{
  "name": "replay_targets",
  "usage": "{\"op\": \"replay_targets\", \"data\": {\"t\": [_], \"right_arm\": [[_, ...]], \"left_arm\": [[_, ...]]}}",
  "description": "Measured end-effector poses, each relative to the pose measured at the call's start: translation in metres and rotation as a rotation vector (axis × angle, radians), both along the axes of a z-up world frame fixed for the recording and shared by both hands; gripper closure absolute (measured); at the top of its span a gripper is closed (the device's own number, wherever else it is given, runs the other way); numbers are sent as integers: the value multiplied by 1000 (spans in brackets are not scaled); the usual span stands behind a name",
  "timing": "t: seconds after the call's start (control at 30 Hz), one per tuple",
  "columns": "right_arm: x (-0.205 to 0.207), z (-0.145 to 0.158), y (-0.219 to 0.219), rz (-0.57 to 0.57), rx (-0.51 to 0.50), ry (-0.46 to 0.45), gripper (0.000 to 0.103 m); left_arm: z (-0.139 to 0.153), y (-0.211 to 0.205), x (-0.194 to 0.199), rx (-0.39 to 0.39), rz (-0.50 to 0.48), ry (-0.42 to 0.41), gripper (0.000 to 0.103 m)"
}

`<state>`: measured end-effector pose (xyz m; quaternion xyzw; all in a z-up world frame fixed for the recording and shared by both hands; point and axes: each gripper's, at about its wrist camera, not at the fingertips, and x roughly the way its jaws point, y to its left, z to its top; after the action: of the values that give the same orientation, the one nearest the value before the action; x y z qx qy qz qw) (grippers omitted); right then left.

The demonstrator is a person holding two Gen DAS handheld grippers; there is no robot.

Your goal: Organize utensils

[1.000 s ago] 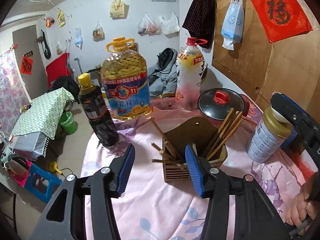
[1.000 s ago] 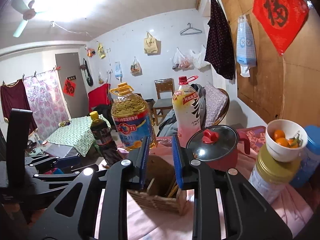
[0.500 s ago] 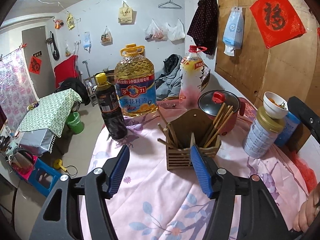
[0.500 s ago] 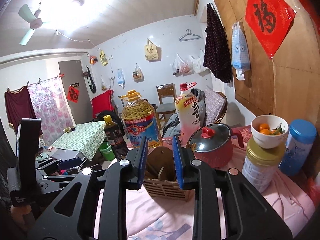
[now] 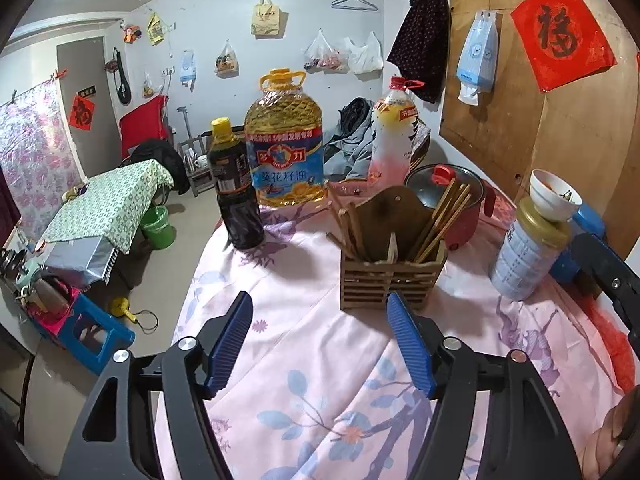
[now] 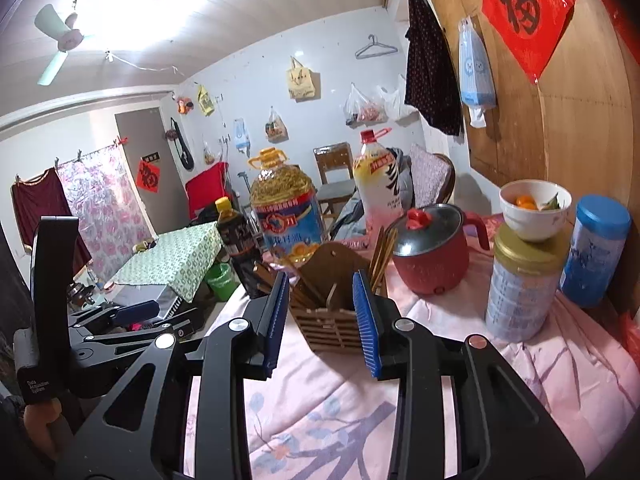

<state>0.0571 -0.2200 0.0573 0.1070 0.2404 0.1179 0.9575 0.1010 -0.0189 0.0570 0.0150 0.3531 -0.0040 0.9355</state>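
A wooden slatted utensil holder stands on the pink floral tablecloth; it also shows in the right wrist view. Wooden chopsticks lean in its right compartment and more chopsticks in its left one. My left gripper is open and empty, a little short of the holder. My right gripper is open and empty, its jaws framing the holder from the near side. The left gripper's body shows at the left of the right wrist view.
Behind the holder stand a dark sauce bottle, a big oil jug, a drink bottle and a red lidded pot. At the right are a tin with a white bowl on top and a blue-lidded can. The table's left edge drops to the floor.
Both grippers have pulled back from the holder, which now looks smaller and farther away. The right gripper's jaws have opened wider. The holder and chopsticks have not moved.
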Motion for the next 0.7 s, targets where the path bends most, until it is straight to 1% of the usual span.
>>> {"op": "replay_targets", "data": {"t": [0.07, 0.13, 0.17, 0.2, 0.23, 0.3, 0.37, 0.4, 0.43, 0.47, 0.53, 0.57, 0.6, 0.7], "right_arm": [[-4, -7, 1, 2, -1, 17, 68], [-8, -16, 4, 1, -7, 41, 64], [-12, -27, 6, -13, -14, 67, 59], [-13, -33, 6, -24, -17, 86, 50], [-18, -45, 7, -43, -25, 122, 45], [-26, -64, 9, -74, -42, 187, 31], [-30, -85, 10, -78, -56, 272, 24], [-30, -92, 10, -76, -70, 305, 24], [-31, -95, 8, -85, -82, 319, 24], [-31, -94, 6, -98, -88, 316, 24], [-33, -89, 2, -127, -86, 294, 21], [-33, -84, -1, -140, -79, 275, 19], [-34, -81, -2, -147, -76, 259, 19], [-38, -77, 0, -152, -94, 223, 18]], "left_arm": [[-8, 3, -6, -4, 21, 10, 23], [-21, 7, -13, -10, 46, 26, 21], [-31, 8, -18, -9, 60, 41, 20], [-39, 10, -22, -11, 71, 58, 20], [-45, 11, -25, -16, 81, 72, 20], [-65, 12, -38, -45, 92, 128, 19], [-82, 13, -49, -57, 88, 170, 19], [-87, 12, -53, -45, 82, 184, 19], [-89, 11, -54, -33, 80, 191, 19], [-90, 11, -54, -20, 82, 193, 19], [-87, 14, -54, -26, 93, 179, 19], [-85, 15, -55, -32, 96, 169, 16], [-85, 16, -56, -34, 98, 163, 14], [-84, 13, -56, -27, 93, 142, 13]]}}
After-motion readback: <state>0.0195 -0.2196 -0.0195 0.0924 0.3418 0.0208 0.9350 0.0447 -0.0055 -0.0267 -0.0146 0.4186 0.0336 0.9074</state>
